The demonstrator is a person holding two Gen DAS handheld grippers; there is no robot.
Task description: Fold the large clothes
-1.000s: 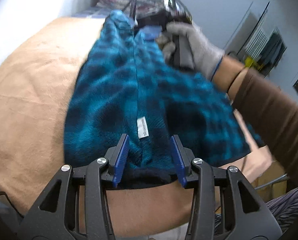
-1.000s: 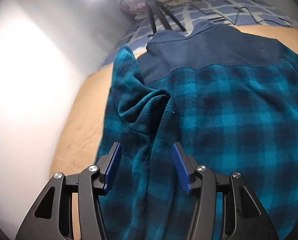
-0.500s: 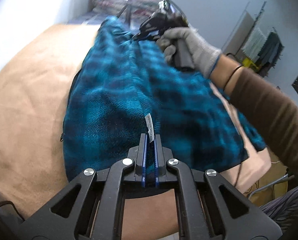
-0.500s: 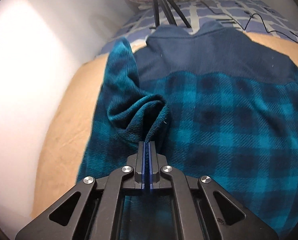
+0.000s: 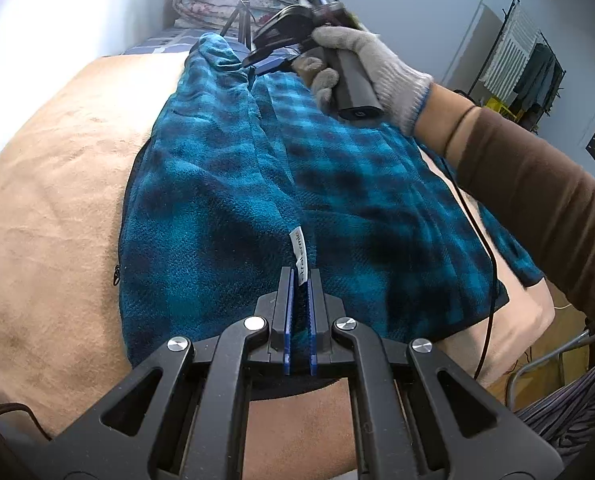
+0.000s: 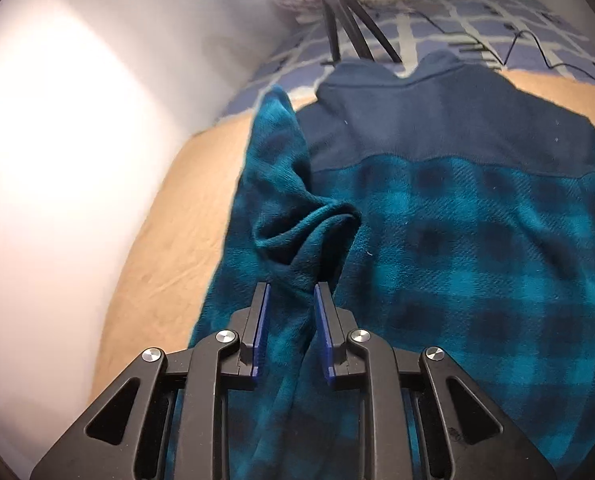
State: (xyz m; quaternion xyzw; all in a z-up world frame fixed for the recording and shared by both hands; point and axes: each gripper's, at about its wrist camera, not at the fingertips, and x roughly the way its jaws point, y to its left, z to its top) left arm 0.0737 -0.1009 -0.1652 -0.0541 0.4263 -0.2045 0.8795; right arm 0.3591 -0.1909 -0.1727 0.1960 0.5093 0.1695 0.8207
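Note:
A teal and black plaid fleece jacket [image 5: 225,200] with a navy yoke lies on a tan blanket [image 5: 49,208]. My left gripper [image 5: 299,284] is shut on the jacket's bottom hem fold, beside a white label [image 5: 299,256]. My right gripper [image 6: 290,292] is partly open, its blue pads either side of a bunched fold near the sleeve [image 6: 277,168]. In the left wrist view the right gripper [image 5: 273,62] is held by a gloved hand at the jacket's far end. The navy yoke and collar [image 6: 437,120] show in the right wrist view.
A black tripod [image 6: 345,20] stands on a blue and white checked sheet [image 6: 497,20] behind the jacket. A white wall [image 6: 77,160] runs along the left. A black cable [image 5: 481,240] crosses the jacket's right edge. A clothes rack [image 5: 529,68] stands far right.
My left gripper closed on the hem fold and stays shut. My right gripper closed on the sleeve-side fold, then opened partway again. The jacket's side panel has been drawn up into a ridge.

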